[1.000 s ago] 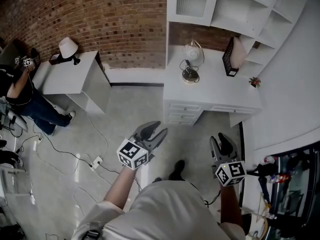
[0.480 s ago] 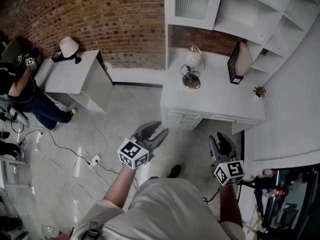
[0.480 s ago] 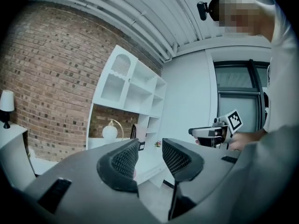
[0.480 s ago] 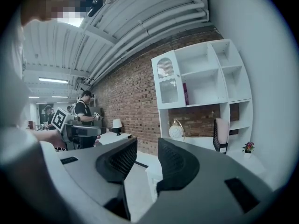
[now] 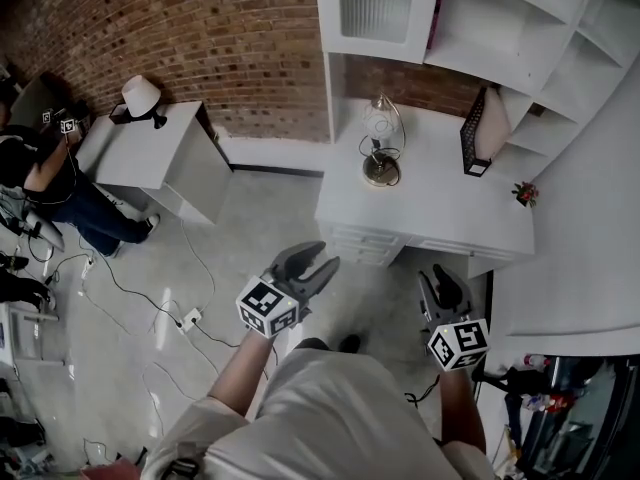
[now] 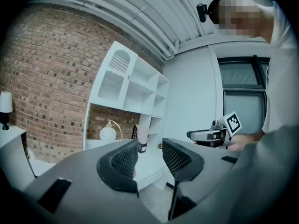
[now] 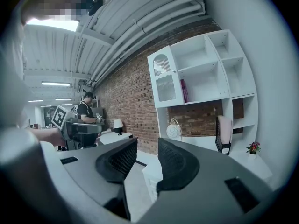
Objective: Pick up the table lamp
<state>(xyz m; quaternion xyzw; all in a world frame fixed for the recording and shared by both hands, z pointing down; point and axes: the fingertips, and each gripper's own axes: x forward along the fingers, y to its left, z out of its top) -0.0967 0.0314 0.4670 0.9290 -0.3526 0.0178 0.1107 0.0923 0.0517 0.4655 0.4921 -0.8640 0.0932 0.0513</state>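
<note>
In the head view, the left claw (image 5: 318,258) is held wide and empty over the pale grey floor (image 5: 250,228). The right claw (image 5: 440,286) is held at a narrower gap, also empty. The table lamp (image 5: 381,133), a clear glass globe on a brass arc stand, is seen upright on the white tabletop (image 5: 440,213), well ahead of both claws and roughly between their lines.

In the left gripper view, nothing is seen between the parted pads of the left claw (image 6: 149,153). The table lamp (image 6: 108,133) is seen far beyond, to the left of the gap.

In the right gripper view, the right claw (image 7: 145,155) is likewise bare. The table lamp (image 7: 174,131) stands far beyond, just above and right of the gap.

The task is judged barely begun: the lamp is untouched, and reaching, gripping and lifting are all left.
</note>
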